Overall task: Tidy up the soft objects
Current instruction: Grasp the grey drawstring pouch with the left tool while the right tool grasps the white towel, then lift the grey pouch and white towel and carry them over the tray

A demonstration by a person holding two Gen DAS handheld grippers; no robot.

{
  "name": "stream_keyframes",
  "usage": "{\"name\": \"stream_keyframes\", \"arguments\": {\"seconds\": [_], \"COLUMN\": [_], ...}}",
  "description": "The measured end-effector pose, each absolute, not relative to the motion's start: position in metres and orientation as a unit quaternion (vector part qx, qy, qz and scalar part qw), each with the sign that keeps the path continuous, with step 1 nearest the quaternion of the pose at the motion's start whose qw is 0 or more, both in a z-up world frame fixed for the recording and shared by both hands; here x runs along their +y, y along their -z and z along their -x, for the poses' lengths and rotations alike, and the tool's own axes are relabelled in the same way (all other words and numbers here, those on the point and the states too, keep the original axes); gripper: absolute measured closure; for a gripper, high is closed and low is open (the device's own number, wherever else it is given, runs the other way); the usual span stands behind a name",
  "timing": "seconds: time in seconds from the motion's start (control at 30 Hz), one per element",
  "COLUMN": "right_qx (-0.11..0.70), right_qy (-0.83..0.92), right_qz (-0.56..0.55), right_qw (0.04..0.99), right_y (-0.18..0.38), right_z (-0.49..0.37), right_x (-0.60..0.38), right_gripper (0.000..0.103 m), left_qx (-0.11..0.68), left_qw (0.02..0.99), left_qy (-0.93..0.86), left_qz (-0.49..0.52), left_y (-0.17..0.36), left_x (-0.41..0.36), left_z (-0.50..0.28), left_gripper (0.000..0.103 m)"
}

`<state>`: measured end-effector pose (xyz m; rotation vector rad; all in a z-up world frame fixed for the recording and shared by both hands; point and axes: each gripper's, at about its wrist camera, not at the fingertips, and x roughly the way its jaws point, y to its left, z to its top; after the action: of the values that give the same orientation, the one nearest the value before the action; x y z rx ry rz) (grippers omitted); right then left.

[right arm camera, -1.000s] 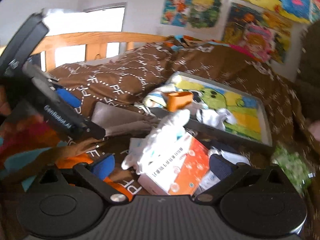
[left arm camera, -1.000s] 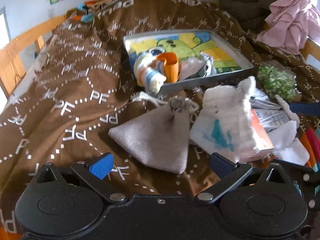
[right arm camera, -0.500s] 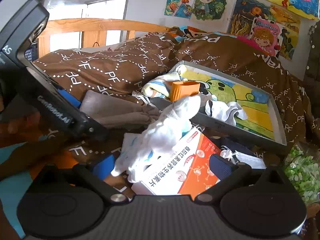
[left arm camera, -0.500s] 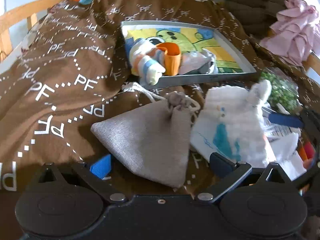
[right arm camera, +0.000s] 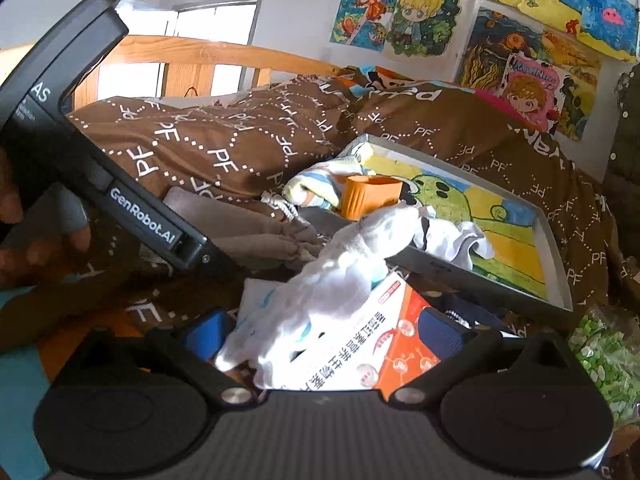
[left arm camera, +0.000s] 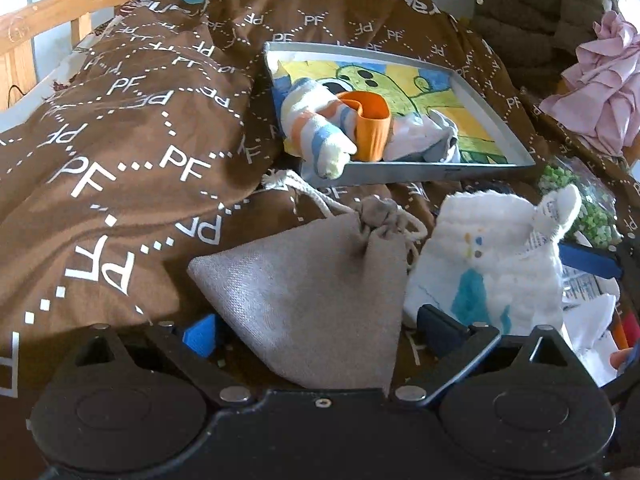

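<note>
A grey drawstring pouch lies on the brown bedspread. My left gripper is open, its fingers on either side of the pouch's near corner. A white fluffy sock with a blue patch lies to the pouch's right; in the right wrist view the sock drapes over an orange-and-white box. My right gripper is open around the sock and box. A grey tray holds a striped sock, an orange cup and a white cloth.
A bag of green pieces lies right of the tray. Pink clothing is heaped at the far right. A wooden bed rail runs along the left. Papers lie near the right edge.
My left gripper has moved forward and down onto the pouch, whose corner now sits between the fingers. My right gripper has closed in on the white sock and box.
</note>
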<state>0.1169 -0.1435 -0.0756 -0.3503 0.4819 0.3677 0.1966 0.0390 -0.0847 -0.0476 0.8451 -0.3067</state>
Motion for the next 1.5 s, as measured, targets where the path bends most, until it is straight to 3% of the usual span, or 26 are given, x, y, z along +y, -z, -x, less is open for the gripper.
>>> {"name": "stream_keyframes", "arguments": {"seconds": [0.27, 0.43, 0.57, 0.73, 1.1, 1.5], "right_qx": [0.242, 0.25, 0.254, 0.257, 0.249, 0.165], "right_qy": [-0.187, -0.187, -0.184, -0.187, -0.188, -0.135], "right_qz": [0.158, 0.153, 0.143, 0.135, 0.141, 0.207], "right_qw": [0.939, 0.938, 0.939, 0.938, 0.94, 0.955], "right_y": [0.077, 0.08, 0.079, 0.077, 0.07, 0.049], "right_z": [-0.123, -0.124, -0.124, -0.126, -0.123, -0.11], "right_x": [-0.142, -0.143, -0.145, -0.146, -0.144, -0.14], "right_gripper": [0.017, 0.021, 0.024, 0.038, 0.081, 0.086], "left_qx": [0.395, 0.397, 0.398, 0.397, 0.393, 0.351], "left_qw": [0.907, 0.906, 0.906, 0.907, 0.905, 0.918], "left_qy": [0.133, 0.12, 0.116, 0.117, 0.139, 0.133], "left_qz": [0.062, 0.087, 0.088, 0.085, 0.086, 0.124], "left_y": [0.081, 0.08, 0.08, 0.074, 0.059, 0.033], "left_x": [0.048, 0.056, 0.056, 0.051, 0.036, 0.039], "left_z": [-0.202, -0.204, -0.204, -0.201, -0.181, -0.163], "left_gripper": [0.023, 0.047, 0.058, 0.072, 0.08, 0.081]}}
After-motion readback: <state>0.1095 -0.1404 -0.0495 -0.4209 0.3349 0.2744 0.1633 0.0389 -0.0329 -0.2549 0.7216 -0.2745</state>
